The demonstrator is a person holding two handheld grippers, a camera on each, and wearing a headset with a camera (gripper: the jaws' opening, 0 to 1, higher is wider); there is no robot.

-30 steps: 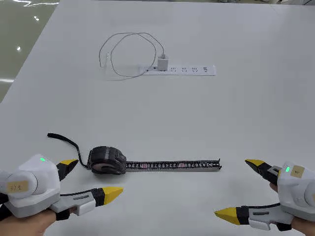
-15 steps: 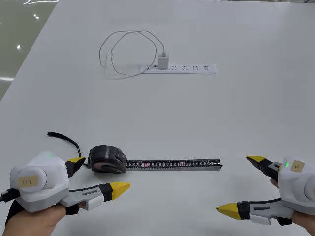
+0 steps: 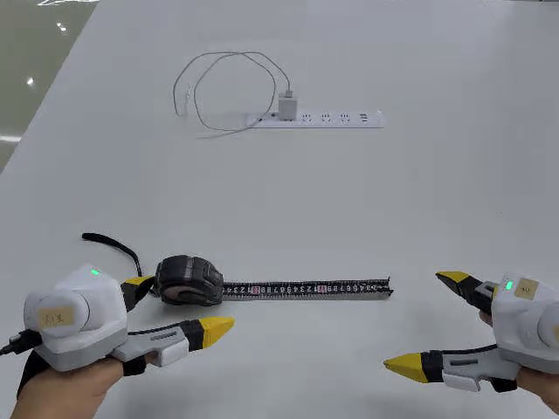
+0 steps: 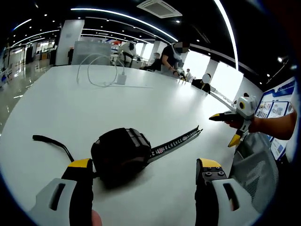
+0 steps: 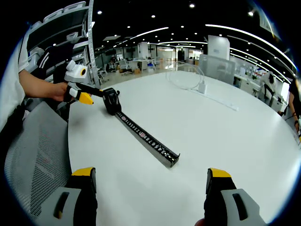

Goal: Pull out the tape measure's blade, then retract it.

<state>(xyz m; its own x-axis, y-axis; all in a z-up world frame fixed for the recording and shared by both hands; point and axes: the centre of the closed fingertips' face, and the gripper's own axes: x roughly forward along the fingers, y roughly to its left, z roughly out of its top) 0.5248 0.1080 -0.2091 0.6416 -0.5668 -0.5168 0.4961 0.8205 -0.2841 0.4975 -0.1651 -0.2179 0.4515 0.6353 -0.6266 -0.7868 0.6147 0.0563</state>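
Observation:
A black tape measure (image 3: 188, 281) lies on the white table, its case also near in the left gripper view (image 4: 123, 151). Its blade (image 3: 306, 289) is drawn out to the right, flat on the table, and ends at a hook. A black wrist strap (image 3: 109, 243) trails off to the left. My left gripper (image 3: 179, 304) is open, its yellow tips either side of the case and just short of it. My right gripper (image 3: 430, 322) is open too, a little right of and below the blade's end (image 5: 171, 160), holding nothing.
A white power strip (image 3: 319, 119) with a plugged charger and looped white cable (image 3: 223, 92) lies far back on the table. The table's left edge (image 3: 48, 96) borders a glossy floor. People stand at distant benches in the gripper views.
My left gripper has moved right and forward, closer around the tape measure's case. The right gripper has barely shifted. The blade stays pulled out.

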